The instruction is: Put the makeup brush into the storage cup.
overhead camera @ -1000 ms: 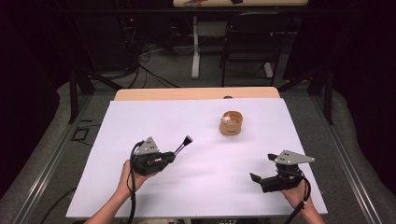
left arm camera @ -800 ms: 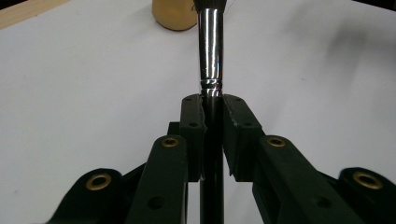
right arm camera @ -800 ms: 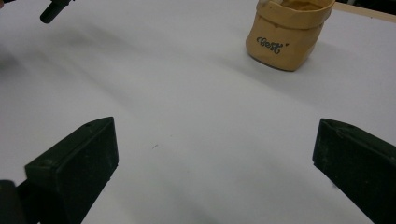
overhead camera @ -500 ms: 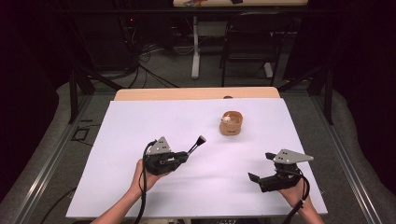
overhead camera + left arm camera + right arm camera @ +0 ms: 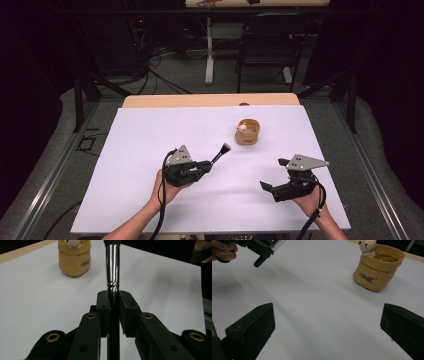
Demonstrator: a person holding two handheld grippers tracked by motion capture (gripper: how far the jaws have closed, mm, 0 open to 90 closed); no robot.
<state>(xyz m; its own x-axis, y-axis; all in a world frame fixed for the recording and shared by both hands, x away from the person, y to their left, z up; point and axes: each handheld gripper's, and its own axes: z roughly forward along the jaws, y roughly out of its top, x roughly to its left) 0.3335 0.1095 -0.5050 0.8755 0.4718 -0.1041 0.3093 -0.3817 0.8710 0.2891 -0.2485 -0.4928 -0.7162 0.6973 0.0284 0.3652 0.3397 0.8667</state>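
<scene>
One makeup brush (image 5: 111, 267), held above the white table (image 5: 150, 145) left of centre, its bristle end pointing to 2 o'clock toward the pot. It looks light and rigid, and the glossy metal ferrule is probably slippery; the dark handle just below it, where the left gripper (image 5: 192, 170) pinches it, is likely the surer hold. One tan bag-shaped pot (image 5: 247, 132) with a small bear figure stands at 1 o'clock. One right gripper (image 5: 280, 189), jaws spread and empty, hovers at 4 o'clock.
</scene>
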